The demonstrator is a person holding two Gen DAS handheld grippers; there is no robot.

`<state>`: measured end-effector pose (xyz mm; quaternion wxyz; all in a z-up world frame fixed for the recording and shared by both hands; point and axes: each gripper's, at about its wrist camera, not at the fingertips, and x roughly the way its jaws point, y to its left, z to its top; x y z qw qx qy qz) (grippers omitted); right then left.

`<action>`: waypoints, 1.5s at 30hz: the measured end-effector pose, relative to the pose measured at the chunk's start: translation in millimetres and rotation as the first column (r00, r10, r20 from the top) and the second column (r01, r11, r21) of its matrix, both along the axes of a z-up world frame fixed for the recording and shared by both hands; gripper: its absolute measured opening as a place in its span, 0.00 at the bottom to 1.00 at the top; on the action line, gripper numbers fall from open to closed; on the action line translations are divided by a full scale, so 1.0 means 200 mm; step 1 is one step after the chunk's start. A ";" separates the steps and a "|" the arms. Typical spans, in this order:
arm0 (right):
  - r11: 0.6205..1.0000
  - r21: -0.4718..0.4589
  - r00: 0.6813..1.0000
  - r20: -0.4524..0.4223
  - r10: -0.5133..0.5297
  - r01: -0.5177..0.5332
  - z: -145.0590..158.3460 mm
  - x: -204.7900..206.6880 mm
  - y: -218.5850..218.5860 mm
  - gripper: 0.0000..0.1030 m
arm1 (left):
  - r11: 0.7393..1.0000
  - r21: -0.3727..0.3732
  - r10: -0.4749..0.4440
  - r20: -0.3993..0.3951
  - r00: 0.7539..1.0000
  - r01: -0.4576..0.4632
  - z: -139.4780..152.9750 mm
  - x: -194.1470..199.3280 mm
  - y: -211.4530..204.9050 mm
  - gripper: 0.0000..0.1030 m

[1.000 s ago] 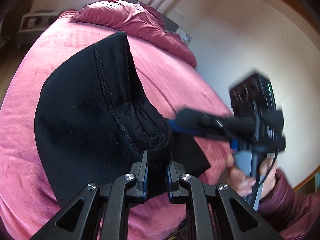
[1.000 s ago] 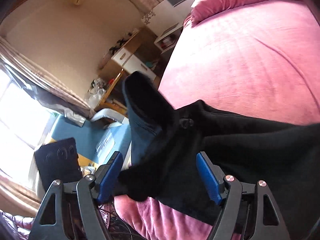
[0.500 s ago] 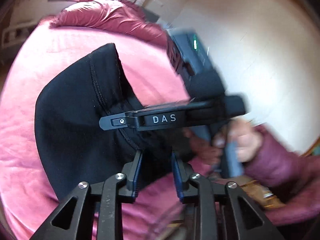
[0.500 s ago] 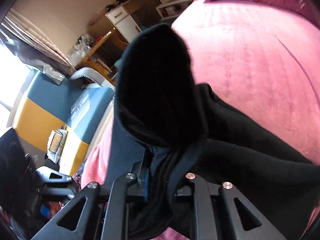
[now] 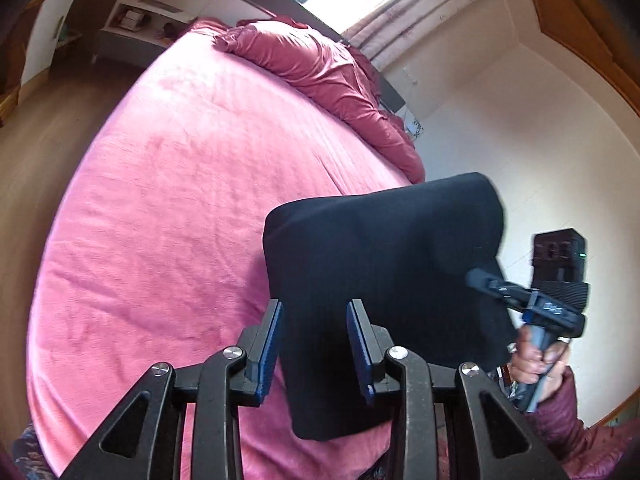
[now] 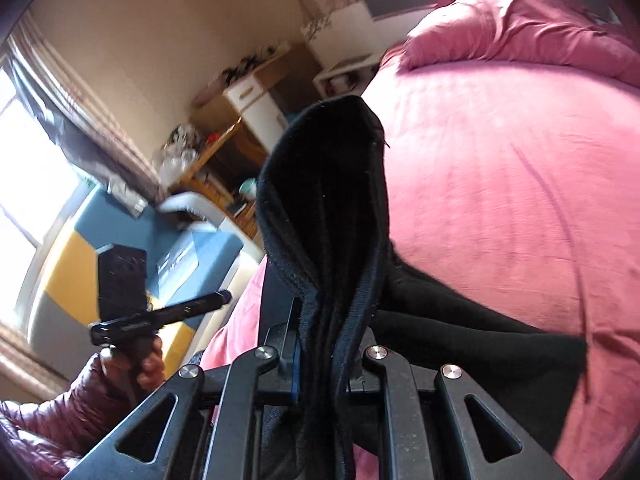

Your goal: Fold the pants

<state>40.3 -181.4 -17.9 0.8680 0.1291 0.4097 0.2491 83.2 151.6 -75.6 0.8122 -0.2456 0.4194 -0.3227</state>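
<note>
We find the black pants (image 5: 384,280) folded into a block at 4 o'clock on the pink bed (image 5: 180,200). Our left gripper (image 5: 314,348) has its jaws released, standing apart over the fabric's near edge. Our right gripper (image 6: 328,364) has its jaws clenched on a bunched ridge of the pants (image 6: 332,208), lifted toward 12 o'clock.

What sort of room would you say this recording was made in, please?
Most likely a bedroom: a wide bed under a pink cover, a bunched duvet at its head, and a small nightstand beside it.
</note>
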 end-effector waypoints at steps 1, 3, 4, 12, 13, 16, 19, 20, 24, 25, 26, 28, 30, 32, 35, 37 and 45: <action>1.000 0.001 1.000 0.001 -0.019 0.019 0.01 -0.03 -0.05 0.13 | 1.000 0.002 -0.016 0.001 1.000 0.016 0.01 -0.01 -0.07 0.32; 0.998 -0.002 0.998 -0.008 -0.061 0.061 0.01 -0.06 -0.15 0.13 | 0.999 0.008 -0.044 0.004 0.999 0.044 0.00 0.01 -0.14 0.32; 0.996 -0.004 0.996 -0.016 -0.086 0.086 -0.01 -0.09 -0.22 0.13 | 0.998 0.012 -0.067 0.006 0.998 0.067 0.00 0.02 -0.18 0.32; 0.967 -0.017 0.959 -0.127 -0.254 0.254 -0.31 -0.15 -0.60 0.13 | 0.963 0.110 -0.242 -0.040 0.970 0.245 -0.12 0.03 -0.60 0.30; 0.961 -0.017 0.950 -0.149 -0.274 0.275 -0.37 -0.14 -0.65 0.13 | 0.953 0.133 -0.267 -0.053 0.962 0.272 -0.15 0.01 -0.65 0.30; 0.947 0.014 0.923 -0.231 -0.309 0.321 -0.55 -0.12 -0.76 0.14 | 0.932 0.173 -0.307 -0.091 0.947 0.319 -0.21 -0.02 -0.73 0.30; 0.925 0.032 0.889 -0.291 -0.354 0.378 -0.70 -0.12 -0.84 0.27 | 0.913 0.228 -0.323 -0.105 0.941 0.339 -0.25 -0.05 -0.77 0.30; 0.914 0.054 0.881 -0.298 -0.369 0.401 -0.72 -0.13 -0.87 0.36 | 0.909 0.245 -0.323 -0.103 0.941 0.338 -0.25 -0.06 -0.78 0.30; 0.871 0.070 0.844 -0.293 -0.449 0.487 -0.68 -0.26 -0.96 0.45 | 0.909 0.242 -0.323 -0.106 0.940 0.340 -0.24 -0.06 -0.77 0.30; 0.863 0.073 0.839 -0.288 -0.462 0.500 -0.66 -0.31 -0.97 0.45 | 0.914 0.228 -0.319 -0.106 0.942 0.335 -0.22 -0.06 -0.75 0.30; 0.860 0.080 0.839 -0.285 -0.464 0.503 -0.64 -0.35 -0.99 0.45 | 0.920 0.213 -0.315 -0.103 0.943 0.331 -0.23 -0.05 -0.75 0.30; 0.858 0.100 0.843 -0.274 -0.462 0.503 -0.58 -0.45 -0.98 0.44 | 0.932 0.175 -0.304 -0.100 0.947 0.317 -0.21 -0.05 -0.70 0.30; 0.861 0.163 0.858 -0.287 -0.426 0.482 -0.56 -0.53 -0.94 0.41 | 0.939 0.161 -0.289 -0.100 0.952 0.302 -0.21 -0.06 -0.67 0.31; 0.859 0.200 0.862 -0.310 -0.402 0.472 -0.57 -0.58 -0.88 0.41 | 0.943 0.156 -0.280 -0.097 0.955 0.292 -0.21 -0.07 -0.64 0.31; 0.838 0.242 0.848 -0.358 -0.391 0.488 -0.63 -0.60 -0.79 0.42 | 0.946 0.154 -0.272 -0.093 0.958 0.284 -0.22 -0.08 -0.61 0.31; 0.808 0.248 0.822 -0.376 -0.428 0.535 -0.68 -0.59 -0.79 0.43 | 0.949 0.144 -0.272 -0.085 0.959 0.282 -0.20 -0.10 -0.58 0.31; 0.781 0.251 0.800 -0.381 -0.464 0.572 -0.58 -0.68 -0.78 0.42 | 0.955 0.140 -0.258 -0.044 0.965 0.262 -0.14 -0.12 -0.51 0.31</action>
